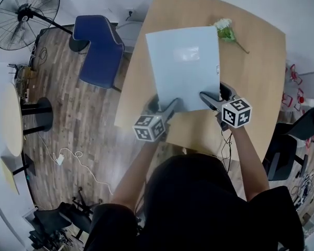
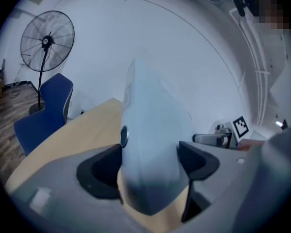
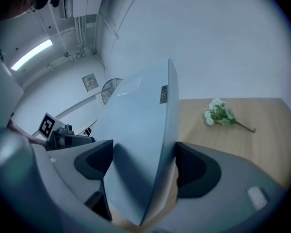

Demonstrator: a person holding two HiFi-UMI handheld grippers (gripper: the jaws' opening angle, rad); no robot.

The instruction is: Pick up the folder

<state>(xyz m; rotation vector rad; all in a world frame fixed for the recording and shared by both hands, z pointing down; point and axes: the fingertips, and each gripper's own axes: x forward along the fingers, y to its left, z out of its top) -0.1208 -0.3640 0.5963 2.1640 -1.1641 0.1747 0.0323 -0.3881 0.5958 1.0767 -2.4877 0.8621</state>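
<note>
A pale blue-grey folder (image 1: pixel 184 67) is held up off the wooden table (image 1: pixel 256 77), tilted with its far edge raised. My left gripper (image 1: pixel 167 107) is shut on the folder's near left edge, and my right gripper (image 1: pixel 206 99) is shut on its near right edge. In the left gripper view the folder (image 2: pixel 153 144) fills the gap between the jaws. The right gripper view shows the folder (image 3: pixel 140 149) standing edge-on between the jaws, with the left gripper's marker cube (image 3: pixel 48 125) behind it.
A small sprig of white flowers (image 1: pixel 225 30) lies on the table's far right; it also shows as the flowers (image 3: pixel 220 114). A blue chair (image 1: pixel 99 48) and a floor fan (image 1: pixel 23 14) stand left of the table. Cables lie on the wooden floor (image 1: pixel 68 158).
</note>
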